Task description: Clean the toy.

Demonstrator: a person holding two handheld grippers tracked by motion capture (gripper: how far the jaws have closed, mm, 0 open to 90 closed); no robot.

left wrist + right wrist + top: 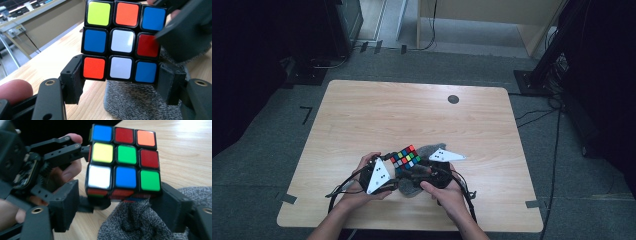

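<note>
Cube: the Rubik's cube [406, 158] sits at about 6 o'clock on the table [362, 115], between both grippers, above a grey cloth [140, 102].
Left gripper [121, 81]: jaws clamped on the cube's bottom layer — firm.
Right gripper [120, 206]: jaws flank the cube's lower edge — contact unclear.

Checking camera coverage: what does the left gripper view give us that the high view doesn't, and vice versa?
Left gripper view: the cube face close up, white centre, bottom row clamped between that gripper's jaws, left gripper. High view: the whole table, both hands, the right gripper, the floor around. Both: cube and the grey cloth under it.
</note>
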